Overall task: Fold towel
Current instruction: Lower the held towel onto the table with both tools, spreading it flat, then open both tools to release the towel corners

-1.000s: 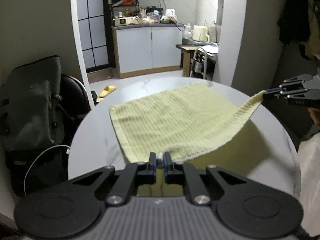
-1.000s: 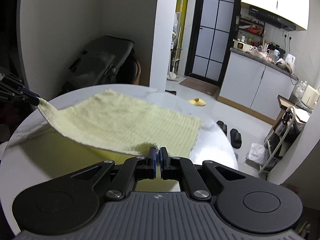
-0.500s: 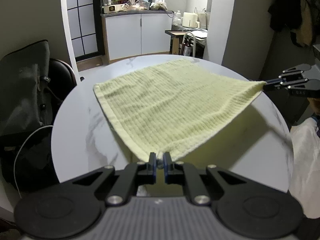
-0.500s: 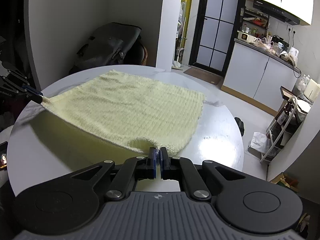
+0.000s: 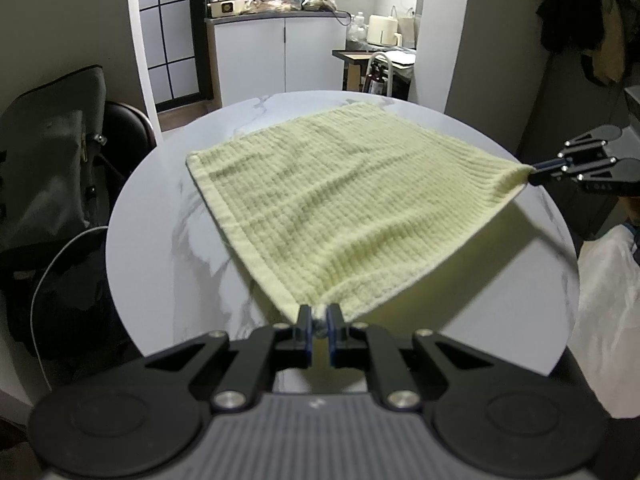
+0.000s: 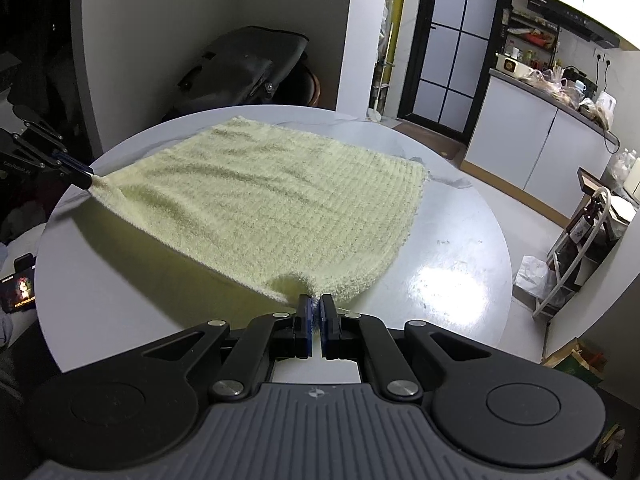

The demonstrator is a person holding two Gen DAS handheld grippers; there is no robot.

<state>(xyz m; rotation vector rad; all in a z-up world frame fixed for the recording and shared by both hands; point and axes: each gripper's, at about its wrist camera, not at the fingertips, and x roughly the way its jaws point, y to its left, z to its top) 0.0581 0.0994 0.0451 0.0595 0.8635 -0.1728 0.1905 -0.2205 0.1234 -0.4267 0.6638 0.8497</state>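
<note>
A pale yellow ribbed towel (image 5: 336,196) lies spread on a round white marble table (image 5: 160,248); it also shows in the right wrist view (image 6: 280,200). My left gripper (image 5: 319,316) is shut on one near corner of the towel and holds it raised above the table. My right gripper (image 6: 316,308) is shut on the other near corner, also raised. Each gripper shows in the other's view: the right one at the right edge (image 5: 536,174), the left one at the left edge (image 6: 86,178). The far edge of the towel rests on the table.
A dark bag (image 5: 48,152) on a chair stands left of the table. A white cable (image 5: 52,264) hangs beside it. A kitchen counter (image 5: 276,12) is at the back. A phone (image 6: 18,288) lies left of the table. A metal rack (image 6: 576,248) stands on the floor at right.
Both grippers have risen and drawn back with the towel corners. The towel's near edge is pulled tauter and flatter, and more of the table shows beneath it.
</note>
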